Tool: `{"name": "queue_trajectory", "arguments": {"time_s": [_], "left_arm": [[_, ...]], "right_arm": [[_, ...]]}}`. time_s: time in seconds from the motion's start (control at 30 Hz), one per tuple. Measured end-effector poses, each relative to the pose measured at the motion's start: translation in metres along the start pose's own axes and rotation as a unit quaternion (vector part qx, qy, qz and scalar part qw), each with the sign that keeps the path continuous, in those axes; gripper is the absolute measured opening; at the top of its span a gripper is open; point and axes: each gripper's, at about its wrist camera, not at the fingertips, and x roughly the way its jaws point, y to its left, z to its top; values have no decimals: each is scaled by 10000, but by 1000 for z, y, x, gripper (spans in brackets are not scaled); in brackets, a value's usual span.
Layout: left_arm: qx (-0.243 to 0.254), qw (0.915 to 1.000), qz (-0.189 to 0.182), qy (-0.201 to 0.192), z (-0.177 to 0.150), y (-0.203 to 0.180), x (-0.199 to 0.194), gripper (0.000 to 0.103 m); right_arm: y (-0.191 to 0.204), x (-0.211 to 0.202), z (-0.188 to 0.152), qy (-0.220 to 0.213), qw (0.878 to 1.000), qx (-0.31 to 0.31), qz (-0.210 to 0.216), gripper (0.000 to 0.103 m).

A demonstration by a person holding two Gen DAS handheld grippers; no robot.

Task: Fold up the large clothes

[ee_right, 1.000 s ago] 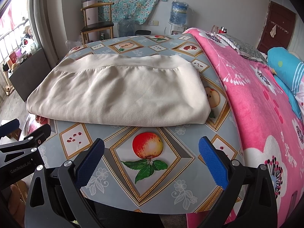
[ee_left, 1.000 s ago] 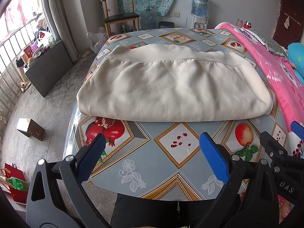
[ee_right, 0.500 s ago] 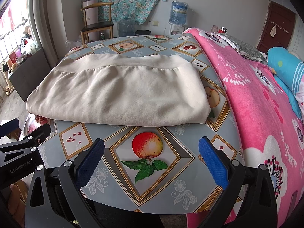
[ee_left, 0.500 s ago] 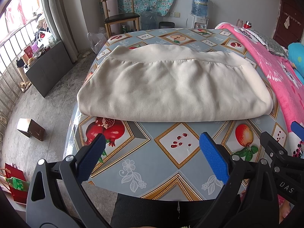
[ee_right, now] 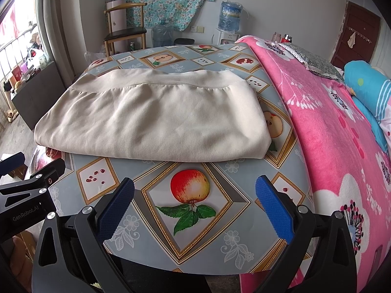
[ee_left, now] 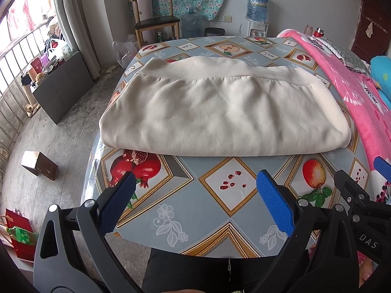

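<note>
A cream garment (ee_left: 220,112) lies folded into a wide rectangle on the table, its ribbed hem along the far edge; the right wrist view shows the same garment (ee_right: 156,117). My left gripper (ee_left: 195,195) hovers over the table's near edge, short of the fold, jaws wide apart with nothing between them. My right gripper (ee_right: 195,195) sits likewise near the front edge, open and empty. The right gripper's body (ee_left: 359,202) shows at the right of the left wrist view, and the left gripper's body (ee_right: 27,193) at the left of the right wrist view.
The table (ee_left: 227,210) wears a fruit-patterned blue-grey cloth. A pink flowered blanket (ee_right: 330,127) covers the bed to the right. A wooden chair (ee_left: 156,22) and a water dispenser (ee_left: 256,9) stand at the back. A small box (ee_left: 39,166) sits on the floor left.
</note>
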Motion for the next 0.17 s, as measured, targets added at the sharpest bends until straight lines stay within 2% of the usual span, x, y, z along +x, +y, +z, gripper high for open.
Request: {"name": "queue_trajectory", "arguments": {"time_s": [0.17], "left_arm": [[5,10000,4,0,0,0,0,95]], "right_arm": [[0,0,0,1,10000,0,3,97]]}}
